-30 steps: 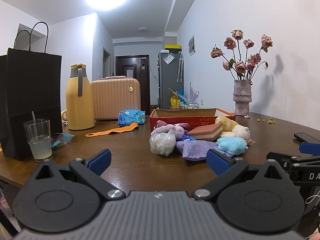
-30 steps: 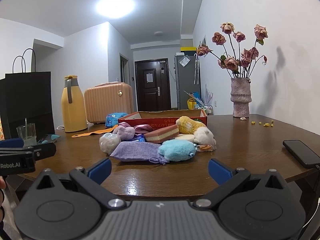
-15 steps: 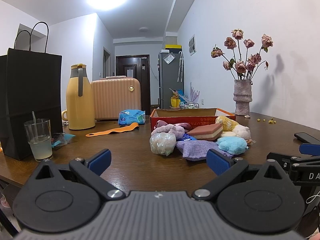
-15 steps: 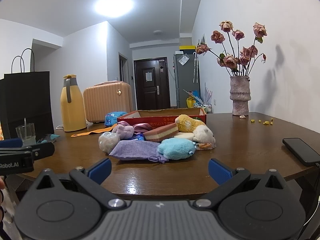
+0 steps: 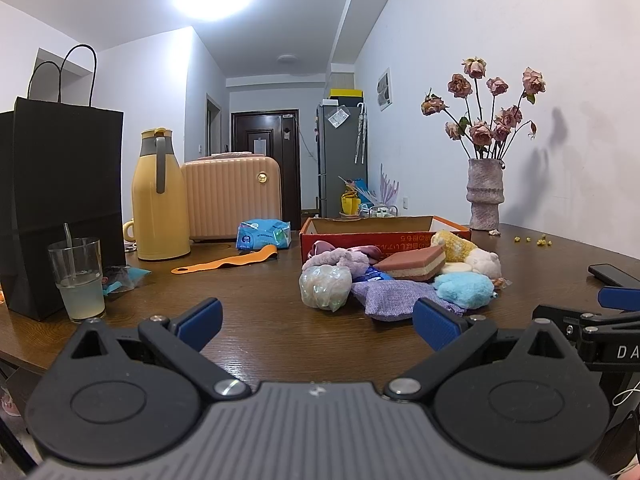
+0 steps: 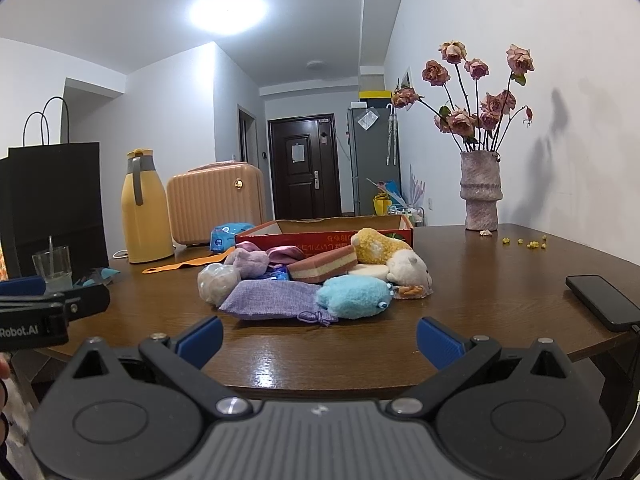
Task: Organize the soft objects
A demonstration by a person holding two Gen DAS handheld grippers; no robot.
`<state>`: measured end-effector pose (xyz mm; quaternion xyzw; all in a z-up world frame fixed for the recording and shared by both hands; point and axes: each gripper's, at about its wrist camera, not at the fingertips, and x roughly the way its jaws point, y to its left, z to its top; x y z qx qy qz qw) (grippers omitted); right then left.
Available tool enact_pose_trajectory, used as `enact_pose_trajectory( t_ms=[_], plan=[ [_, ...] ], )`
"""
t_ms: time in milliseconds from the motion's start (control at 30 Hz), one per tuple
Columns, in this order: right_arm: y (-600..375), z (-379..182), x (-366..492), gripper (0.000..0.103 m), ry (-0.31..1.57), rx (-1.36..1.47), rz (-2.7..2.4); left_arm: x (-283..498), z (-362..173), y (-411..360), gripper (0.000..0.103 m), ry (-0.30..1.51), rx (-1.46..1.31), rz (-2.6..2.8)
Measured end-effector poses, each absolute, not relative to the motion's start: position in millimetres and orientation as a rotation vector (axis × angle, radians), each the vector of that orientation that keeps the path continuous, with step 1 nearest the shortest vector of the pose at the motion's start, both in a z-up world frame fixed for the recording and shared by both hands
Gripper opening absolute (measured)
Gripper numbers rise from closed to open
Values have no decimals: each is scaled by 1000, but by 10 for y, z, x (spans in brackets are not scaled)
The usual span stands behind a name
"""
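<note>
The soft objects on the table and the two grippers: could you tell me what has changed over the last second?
Almost nothing. The right wrist view drifted slightly; the left gripper and right gripper stay open and hold nothing. The pile, with its blue plush and purple pouch, lies untouched in front of the red box.
</note>
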<state>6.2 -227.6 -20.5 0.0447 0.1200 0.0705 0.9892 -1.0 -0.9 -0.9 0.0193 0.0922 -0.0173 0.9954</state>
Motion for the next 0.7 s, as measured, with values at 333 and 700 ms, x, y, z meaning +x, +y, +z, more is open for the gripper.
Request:
enact_pose_trajectory(
  t_ms=[333,700],
  plan=[
    [-2272,-207,59,103,242,91,142,-6,-16,0,103,185,39,-34],
    [-2273,-195,64,103,244,96,137,30,-19,16,103,200,26,-35]
  ],
)
